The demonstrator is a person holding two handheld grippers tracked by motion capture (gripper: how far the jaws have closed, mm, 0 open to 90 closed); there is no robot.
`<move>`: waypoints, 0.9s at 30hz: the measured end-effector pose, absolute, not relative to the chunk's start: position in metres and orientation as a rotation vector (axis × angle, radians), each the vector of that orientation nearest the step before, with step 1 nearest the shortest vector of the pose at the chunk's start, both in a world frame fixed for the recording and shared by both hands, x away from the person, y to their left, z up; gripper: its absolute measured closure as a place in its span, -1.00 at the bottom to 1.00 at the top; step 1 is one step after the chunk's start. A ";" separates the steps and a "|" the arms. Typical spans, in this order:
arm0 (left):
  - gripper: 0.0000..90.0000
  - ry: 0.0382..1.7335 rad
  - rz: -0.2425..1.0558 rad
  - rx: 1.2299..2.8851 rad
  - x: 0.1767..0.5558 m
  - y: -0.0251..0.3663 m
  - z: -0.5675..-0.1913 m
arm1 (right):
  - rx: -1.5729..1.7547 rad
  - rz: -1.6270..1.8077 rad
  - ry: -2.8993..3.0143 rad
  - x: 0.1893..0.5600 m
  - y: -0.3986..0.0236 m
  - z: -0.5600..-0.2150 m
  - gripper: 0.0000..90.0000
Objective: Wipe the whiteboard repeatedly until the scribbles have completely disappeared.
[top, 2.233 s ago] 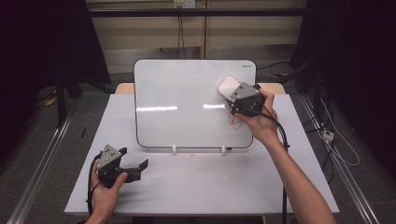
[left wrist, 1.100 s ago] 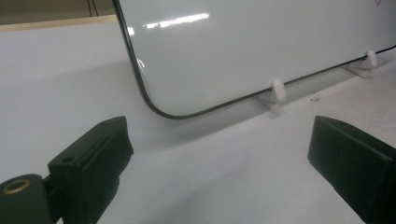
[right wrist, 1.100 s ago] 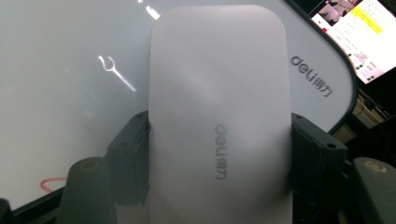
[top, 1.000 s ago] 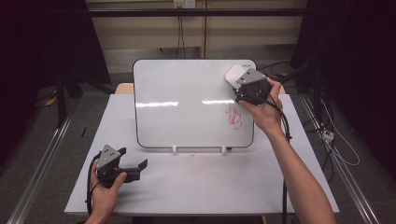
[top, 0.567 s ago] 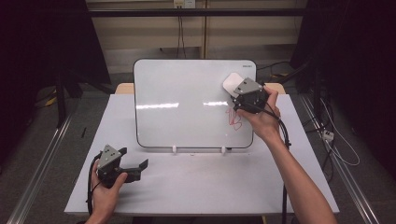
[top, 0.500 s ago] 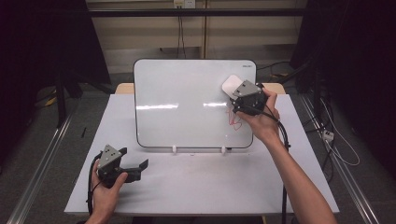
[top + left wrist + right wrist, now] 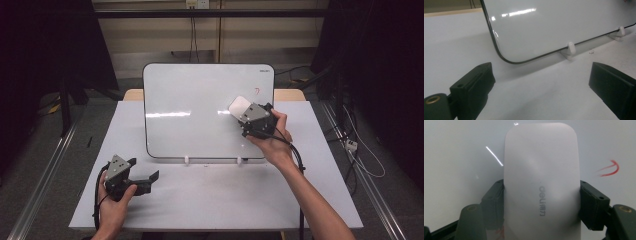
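White and smooth, one rounded plastic board eraser (image 7: 541,185) is clamped between the jaws of the right gripper (image 7: 248,116), pressed flat on the right half of the single dark-framed whiteboard (image 7: 200,100), below a small red mark (image 7: 257,91). The board stands on two white clip feet (image 7: 571,48) on one pale table (image 7: 215,200), dark room behind. Near the table's front left, the left gripper (image 7: 145,179) rests with jaws wide apart, empty; its cable is partly hidden.
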State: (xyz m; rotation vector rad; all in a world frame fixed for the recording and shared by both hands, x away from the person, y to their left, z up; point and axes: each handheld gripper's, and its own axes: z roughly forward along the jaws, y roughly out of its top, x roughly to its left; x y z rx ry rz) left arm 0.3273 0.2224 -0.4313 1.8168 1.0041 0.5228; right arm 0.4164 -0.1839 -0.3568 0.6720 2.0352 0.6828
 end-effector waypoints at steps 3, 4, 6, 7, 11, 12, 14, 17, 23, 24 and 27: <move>-0.87 1.005 0.523 1.816 0.327 0.222 -0.431 | 0.661 0.678 2.053 0.412 -0.180 -0.361 -0.30; -0.87 1.002 0.523 1.817 0.327 0.222 -0.431 | 0.659 0.676 2.056 0.411 -0.179 -0.363 -0.30; -0.87 1.002 0.524 1.817 0.327 0.222 -0.431 | 0.642 0.672 2.064 0.409 -0.177 -0.365 -0.30; -0.87 1.004 0.523 1.819 0.327 0.222 -0.431 | 0.647 0.674 2.060 0.409 -0.176 -0.366 -0.30; -0.87 1.004 0.519 1.818 0.328 0.222 -0.432 | 0.640 0.676 2.068 0.409 -0.178 -0.365 -0.30; -0.87 1.005 0.519 1.818 0.328 0.222 -0.432 | 0.640 0.679 2.069 0.410 -0.178 -0.364 -0.30; -0.87 1.005 0.518 1.818 0.328 0.222 -0.432 | 0.644 0.680 2.068 0.411 -0.180 -0.363 -0.30; -0.87 1.006 0.522 1.816 0.327 0.223 -0.432 | 0.659 0.680 2.057 0.413 -0.184 -0.359 -0.30; -0.87 1.007 0.526 1.816 0.327 0.225 -0.431 | 0.705 0.685 2.029 0.422 -0.193 -0.348 -0.30; -0.87 1.006 0.528 1.817 0.327 0.225 -0.431 | 0.715 0.687 2.023 0.423 -0.194 -0.346 -0.30; -0.87 1.006 0.525 1.818 0.327 0.225 -0.431 | 0.731 0.688 2.006 0.429 -0.196 -0.339 -0.30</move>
